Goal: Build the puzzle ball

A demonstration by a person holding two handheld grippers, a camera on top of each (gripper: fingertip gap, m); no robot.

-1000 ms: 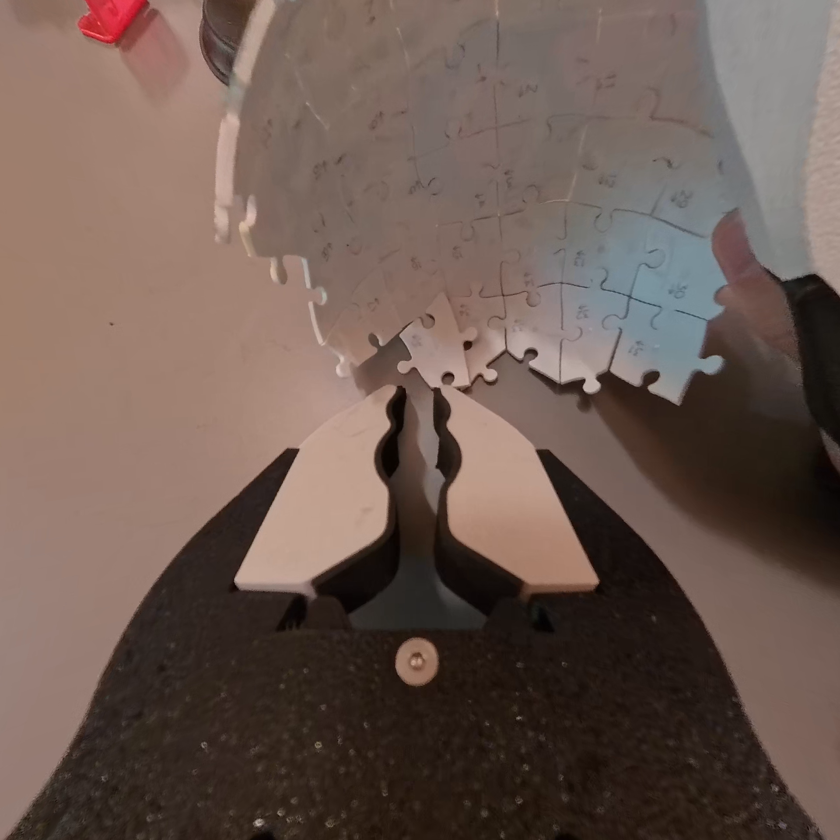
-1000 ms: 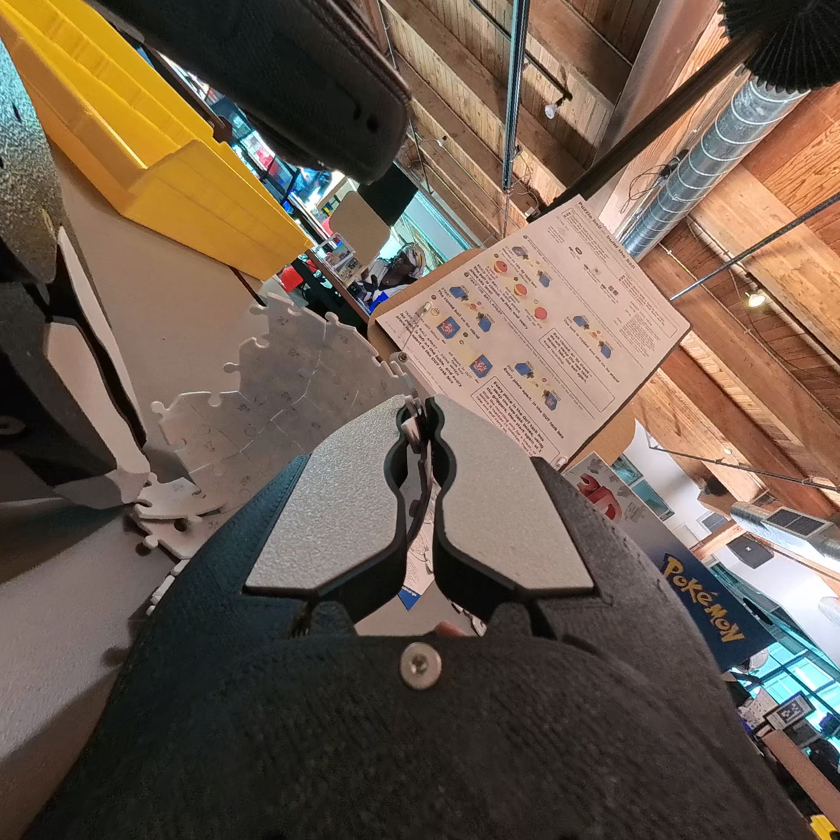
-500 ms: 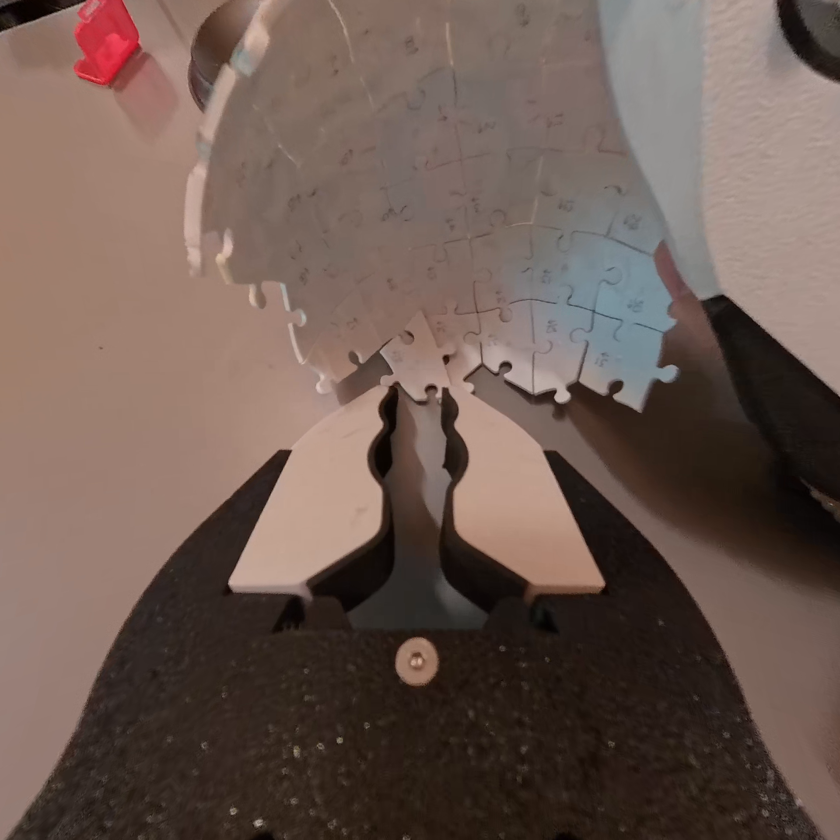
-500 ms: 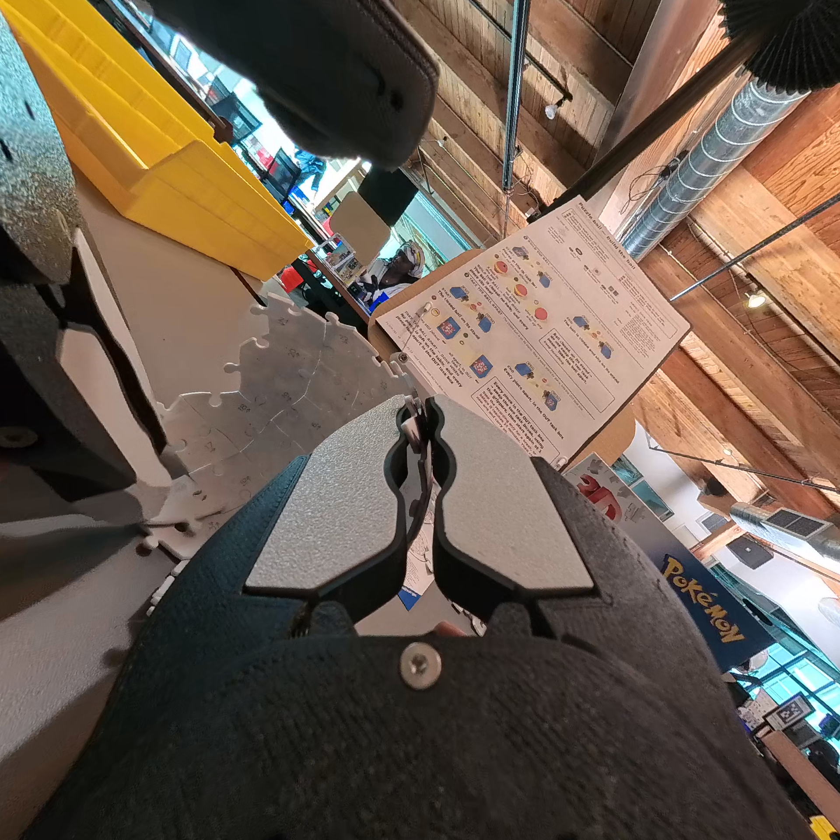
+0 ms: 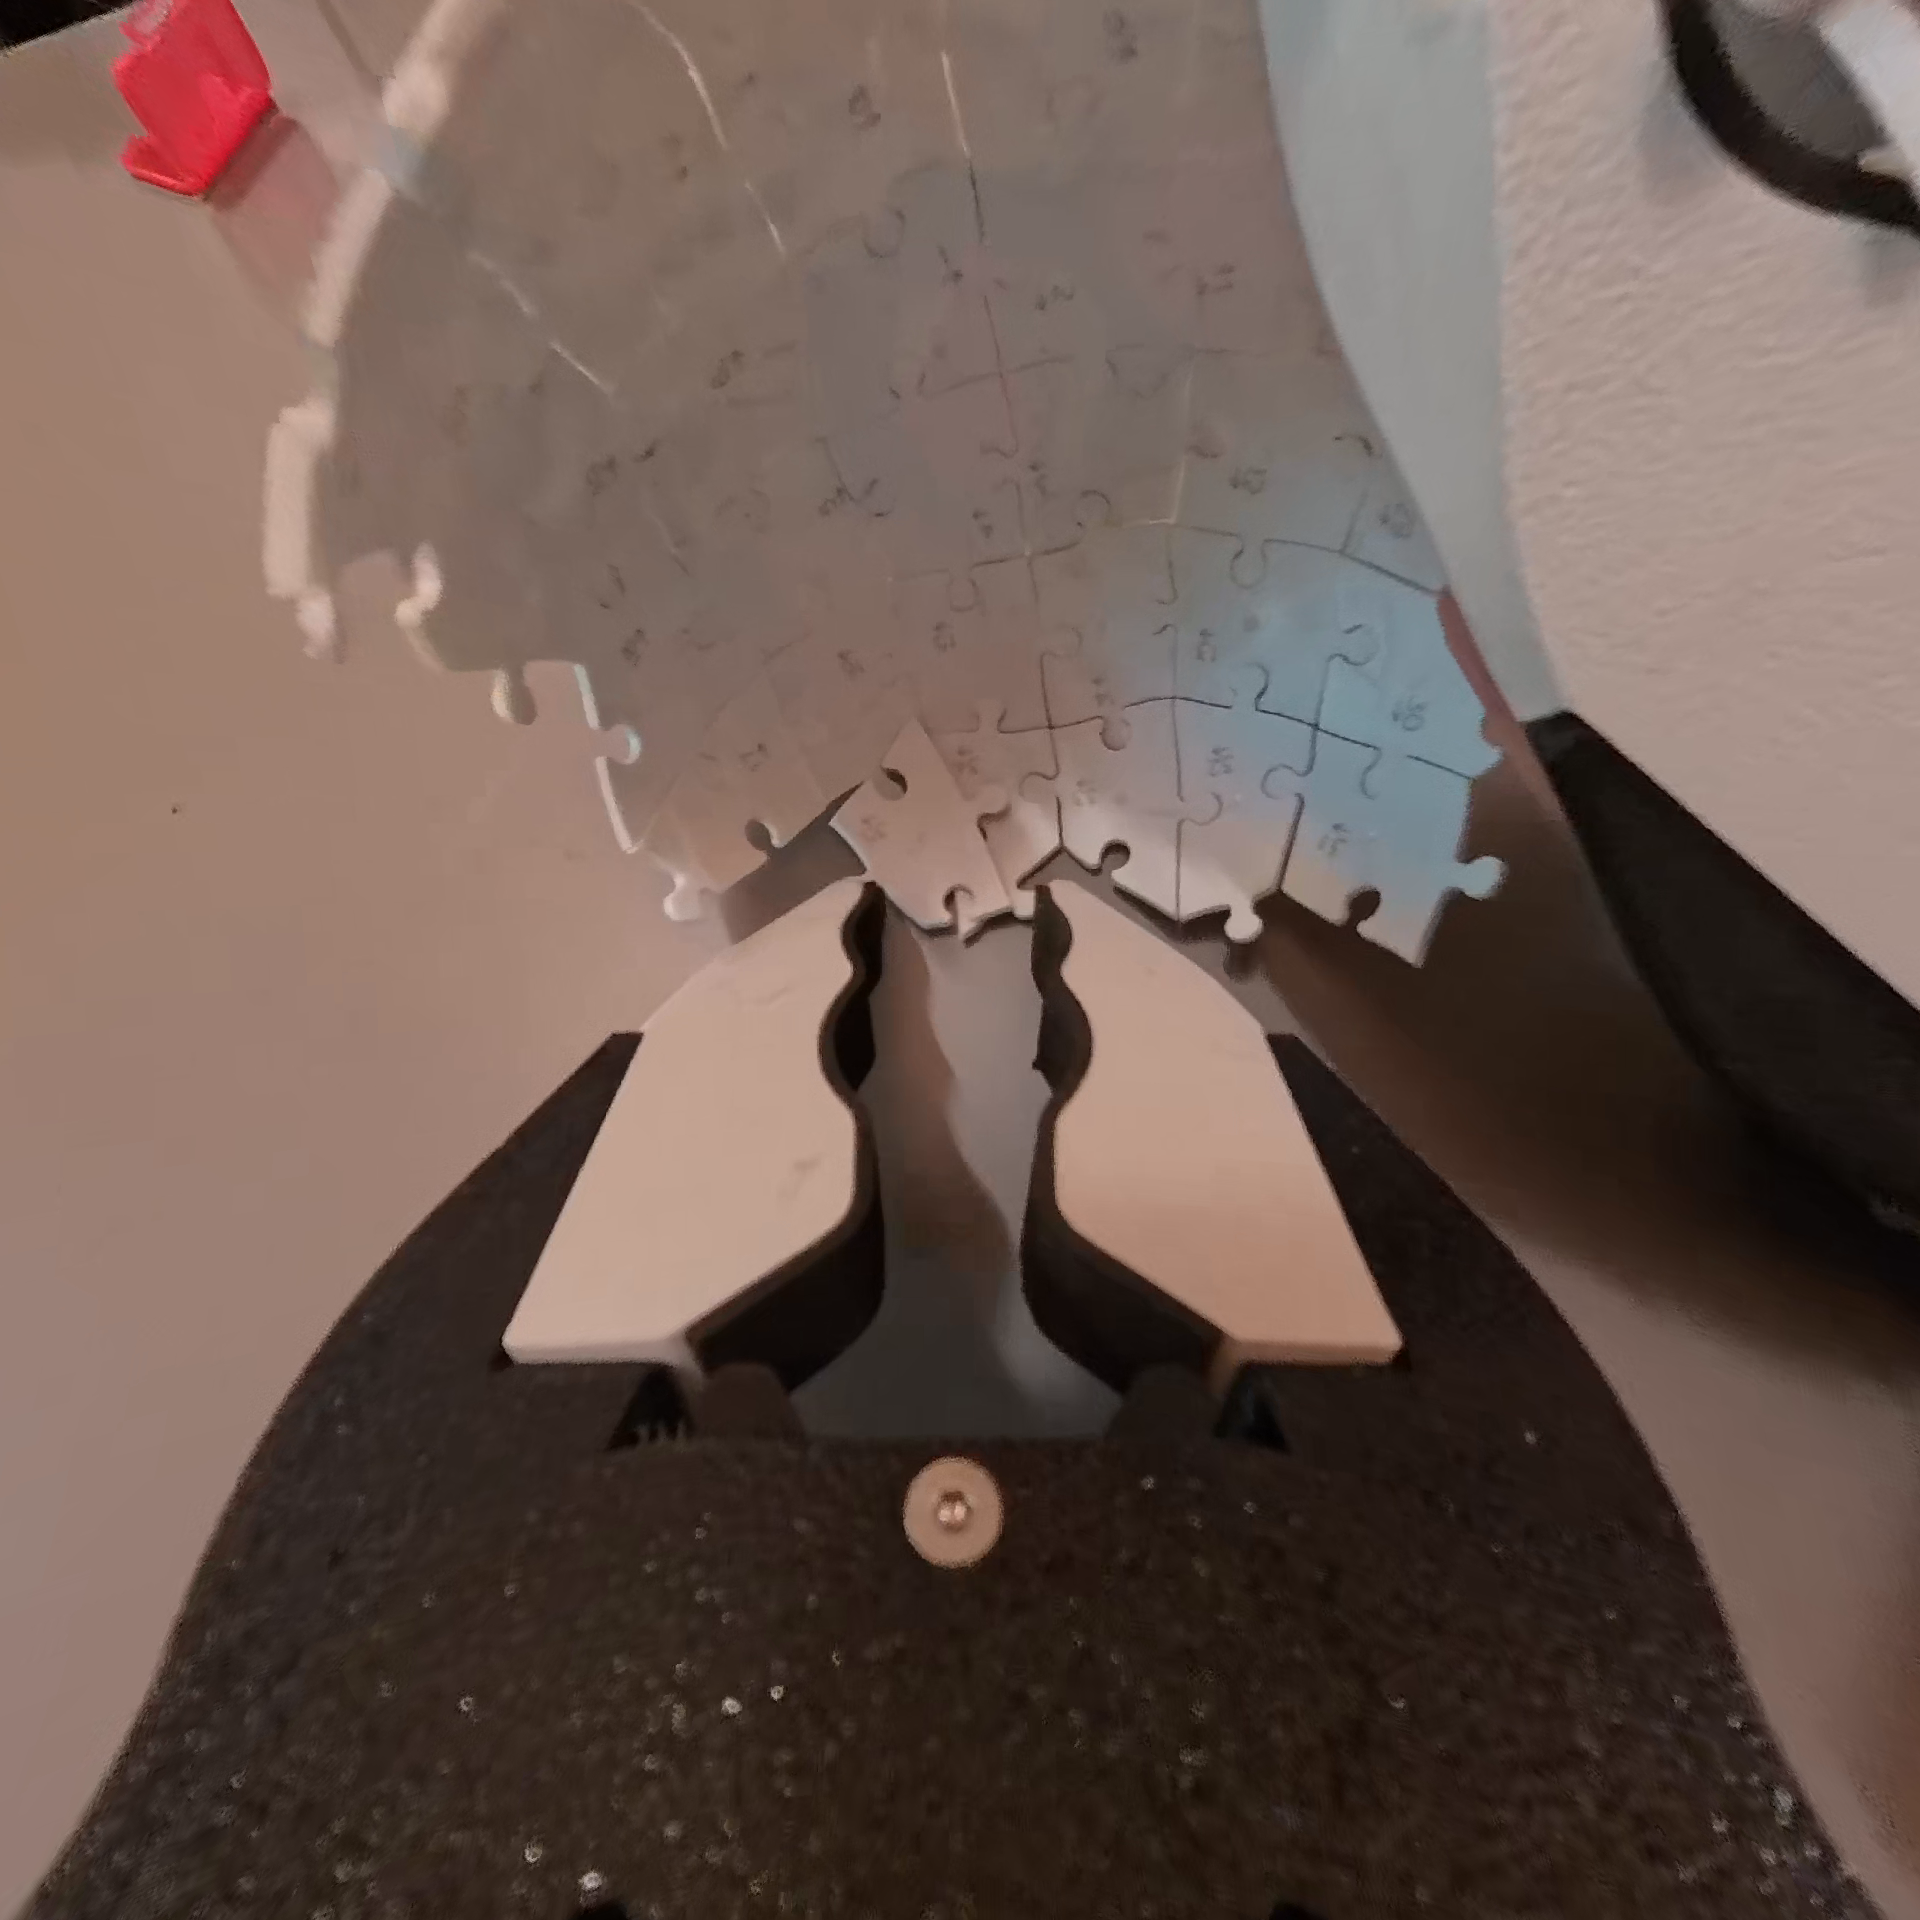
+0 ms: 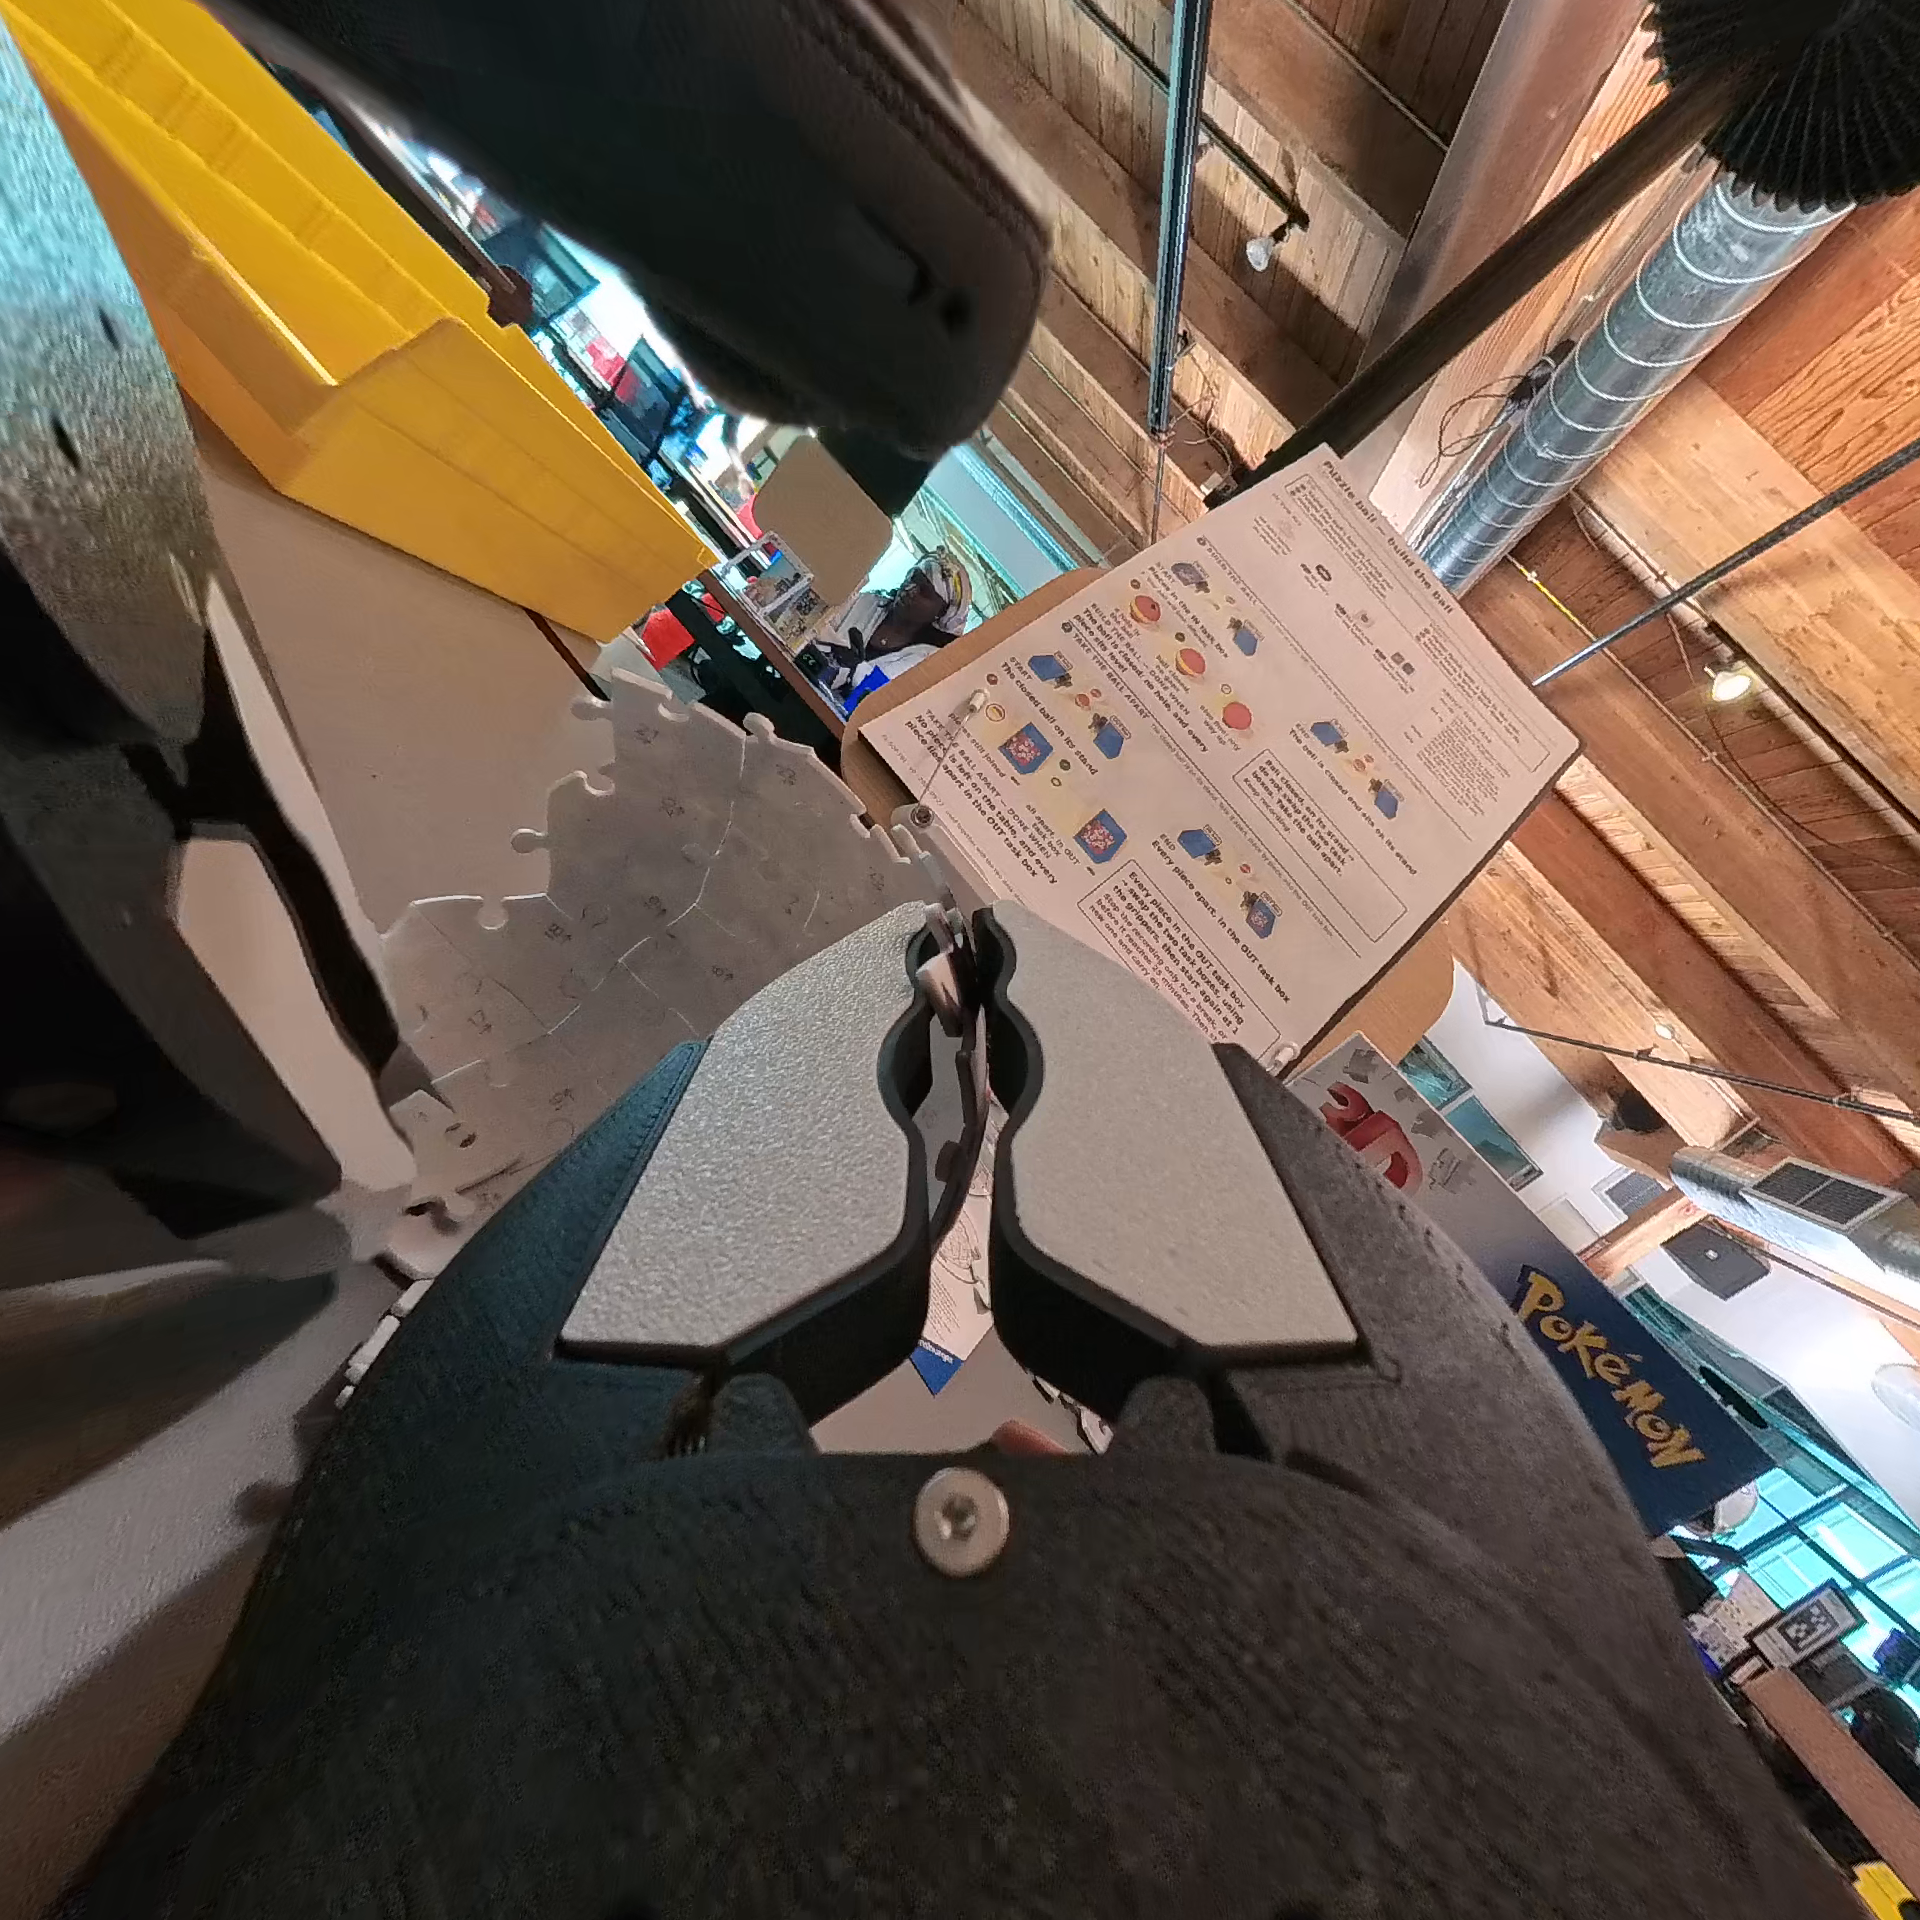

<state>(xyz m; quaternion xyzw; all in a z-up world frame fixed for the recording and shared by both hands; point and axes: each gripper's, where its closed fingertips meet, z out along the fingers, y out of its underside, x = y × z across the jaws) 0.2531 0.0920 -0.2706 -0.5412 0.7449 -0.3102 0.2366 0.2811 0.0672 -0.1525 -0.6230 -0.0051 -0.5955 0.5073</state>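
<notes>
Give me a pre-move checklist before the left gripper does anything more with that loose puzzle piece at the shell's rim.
1. Right gripper clamped on the puzzle shell edge: ok, jaws shut on the rim.
2. Left gripper released: ok, jaws stand apart with a gap between them.
3. Loose piece seated flush in the shell: not ok, it sits skewed and overlaps its neighbours.
4. Piece's tabs locked with the neighbours: cannot tell, the picture is blurred there.
5. Left fingertips clear of the piece: cannot tell, they lie right at its lower edge.
6. Table beneath free for a dropped piece: ok.
</notes>
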